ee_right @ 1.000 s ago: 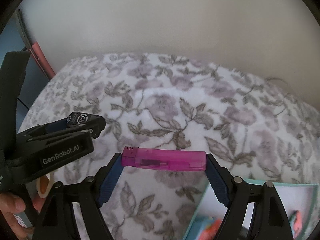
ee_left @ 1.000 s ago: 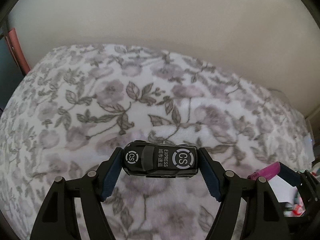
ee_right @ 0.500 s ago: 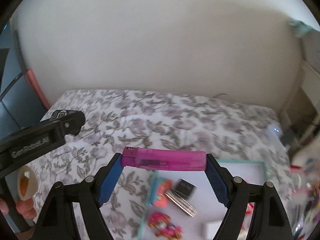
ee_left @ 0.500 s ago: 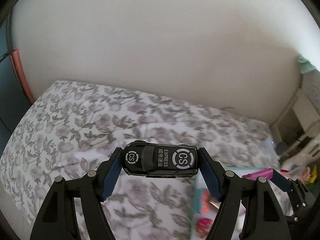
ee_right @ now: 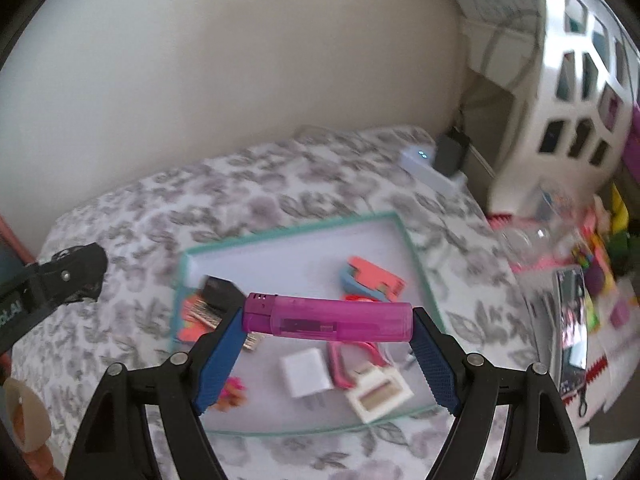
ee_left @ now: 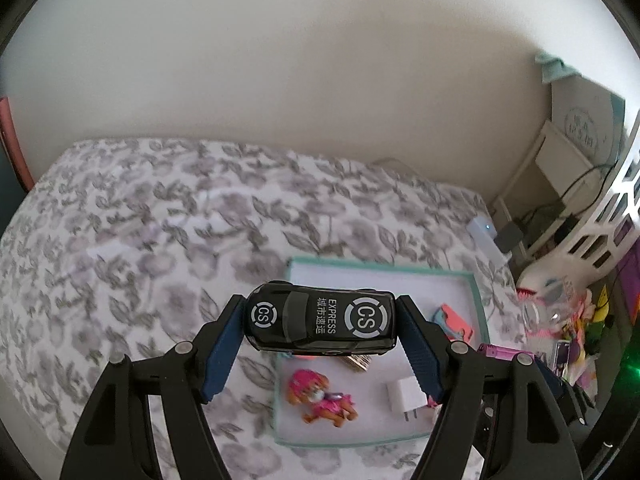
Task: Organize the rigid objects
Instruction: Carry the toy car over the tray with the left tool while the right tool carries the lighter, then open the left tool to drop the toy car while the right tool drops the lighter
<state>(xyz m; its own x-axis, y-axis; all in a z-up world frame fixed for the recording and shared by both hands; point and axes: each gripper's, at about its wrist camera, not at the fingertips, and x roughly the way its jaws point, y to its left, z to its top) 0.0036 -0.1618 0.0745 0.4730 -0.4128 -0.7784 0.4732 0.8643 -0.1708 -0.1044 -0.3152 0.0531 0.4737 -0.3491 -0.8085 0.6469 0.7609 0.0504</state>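
Both sets of jaws are clamped on something. The left gripper (ee_left: 322,322) has its blue pads pressed on the nose and tail of a black toy car (ee_left: 322,322), held crosswise, roof up. The right gripper (ee_right: 328,318) pinches a translucent magenta lighter (ee_right: 328,318) end to end, also crosswise. Each tool tilts steeply down toward the bed, held above it, the left one to the left of the right; in the right wrist view its black arm shows at the left edge.

On the car's roof I can read "CS" in a ringed badge twice, once large and once small, with "EXPRESS" and a line of Chinese characters between them. The left tool's arm carries white lettering, cut off and blurred.

Beneath lies a shallow white tray (ee_right: 416,264) with a teal rim, resting on a floral bedspread (ee_left: 132,248). In it: one white plug adapter (ee_right: 306,372), one pink-haired toy figure (ee_left: 322,398), one small black box (ee_right: 220,292), a coral and blue piece (ee_right: 374,278), and a white framed tile (ee_right: 378,396). The rest is too blurred to count. A white latticed basket (ee_right: 580,92) stands past the bed's right side, with bright clutter at its foot
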